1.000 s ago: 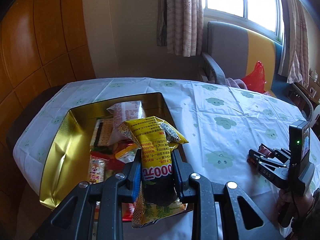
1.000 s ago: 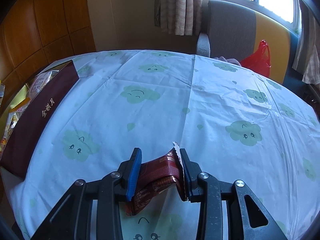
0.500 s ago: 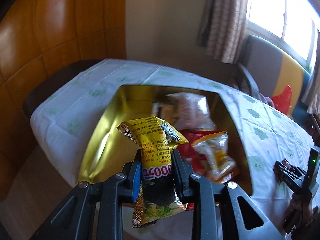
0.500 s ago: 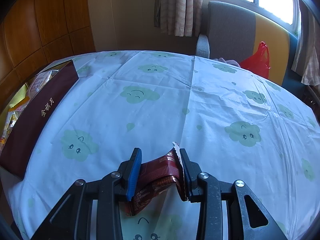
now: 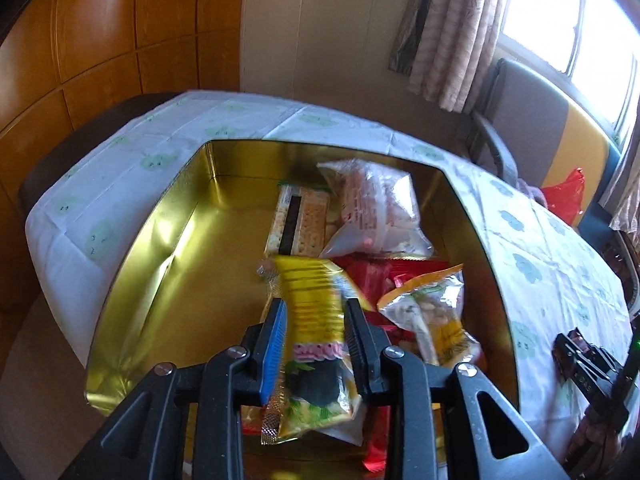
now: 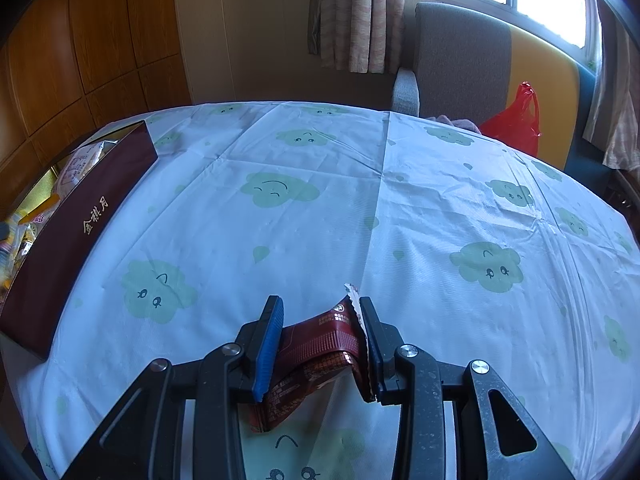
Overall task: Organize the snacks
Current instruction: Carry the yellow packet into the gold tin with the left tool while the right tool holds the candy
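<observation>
the left gripper (image 5: 314,344), jaws just easing apart around the upright yellow foil snack packet (image 5: 310,320), hangs over the open gold tin (image 5: 160,248), while the right gripper (image 6: 320,344) clamps a dark red wrapper (image 6: 320,348).

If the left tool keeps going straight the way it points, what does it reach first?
Most likely the bare gold floor of the tin, beside the cracker pack. The yellow snack packet between the left tool's opening jaws leads. Depth is uncertain.

I can read three gold Chinese signs, 金祺月, on the dark red box (image 6: 80,216). Words on the snack packs are too blurry.
</observation>
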